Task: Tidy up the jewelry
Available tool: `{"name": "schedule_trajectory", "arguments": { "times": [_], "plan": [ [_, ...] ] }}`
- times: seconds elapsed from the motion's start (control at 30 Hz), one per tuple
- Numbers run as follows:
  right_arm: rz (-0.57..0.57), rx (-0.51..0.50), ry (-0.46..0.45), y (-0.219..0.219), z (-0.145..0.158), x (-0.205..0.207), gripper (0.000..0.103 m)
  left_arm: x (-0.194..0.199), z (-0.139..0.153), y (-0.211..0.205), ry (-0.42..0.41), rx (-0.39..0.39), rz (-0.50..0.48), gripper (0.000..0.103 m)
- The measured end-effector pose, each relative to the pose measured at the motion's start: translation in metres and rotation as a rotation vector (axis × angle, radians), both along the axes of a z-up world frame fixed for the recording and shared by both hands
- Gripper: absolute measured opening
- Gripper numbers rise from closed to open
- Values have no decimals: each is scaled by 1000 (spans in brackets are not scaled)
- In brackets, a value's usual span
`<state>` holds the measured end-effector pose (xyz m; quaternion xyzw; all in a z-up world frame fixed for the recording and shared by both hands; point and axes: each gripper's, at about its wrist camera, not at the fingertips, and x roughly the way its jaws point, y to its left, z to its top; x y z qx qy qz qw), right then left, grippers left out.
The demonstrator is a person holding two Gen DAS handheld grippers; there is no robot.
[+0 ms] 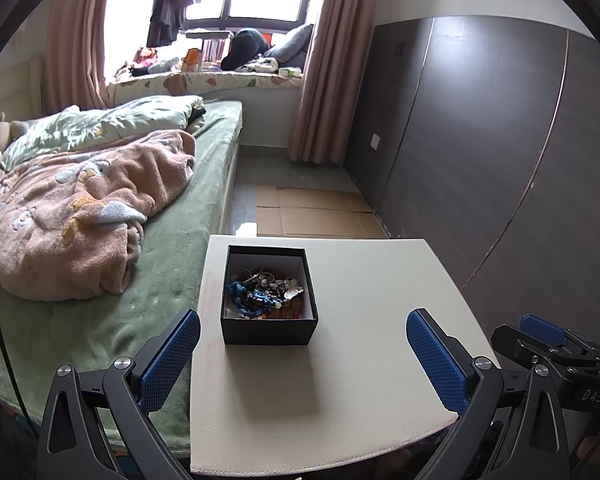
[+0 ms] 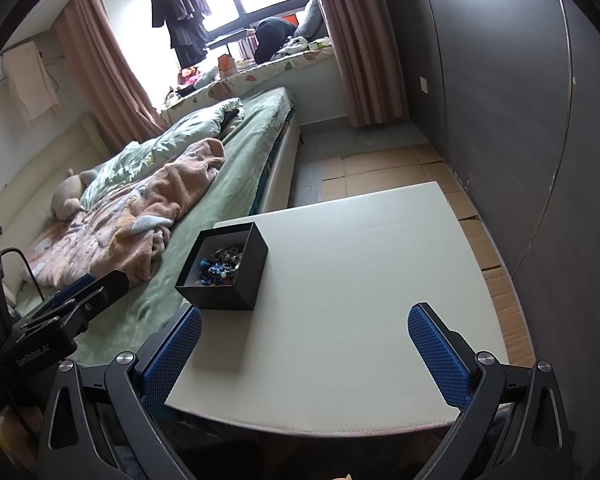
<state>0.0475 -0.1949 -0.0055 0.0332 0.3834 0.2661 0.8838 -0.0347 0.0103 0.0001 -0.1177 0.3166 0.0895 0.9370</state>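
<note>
A black square box (image 1: 269, 330) with a white lining stands on a cream table (image 1: 360, 360) toward its left side. A tangle of jewelry (image 1: 266, 293), blue cords, beads and silver pieces, lies inside it. My left gripper (image 1: 303, 354) is open and empty, just in front of the box. In the right wrist view the box (image 2: 224, 292) and jewelry (image 2: 220, 266) sit at the table's (image 2: 360, 300) left edge. My right gripper (image 2: 305, 354) is open and empty, in front of and to the right of the box.
A bed (image 1: 140, 288) with green sheet and pink blanket (image 1: 80, 208) touches the table's left side. A dark wardrobe wall (image 1: 500, 140) runs along the right. Flattened cardboard (image 1: 316, 216) covers the floor beyond the table. The other gripper (image 1: 556, 344) shows at the right edge.
</note>
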Motion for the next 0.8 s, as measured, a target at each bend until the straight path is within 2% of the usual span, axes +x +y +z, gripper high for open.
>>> {"name": "schedule_trajectory", "arguments": {
  "times": [0.53, 0.8],
  "plan": [
    [1, -15, 9, 2, -4, 0, 103, -3, 5, -4, -22, 71, 25, 103],
    [4, -22, 13, 5, -6, -1, 103, -3, 5, -2, -34, 61, 21, 103]
  ]
}}
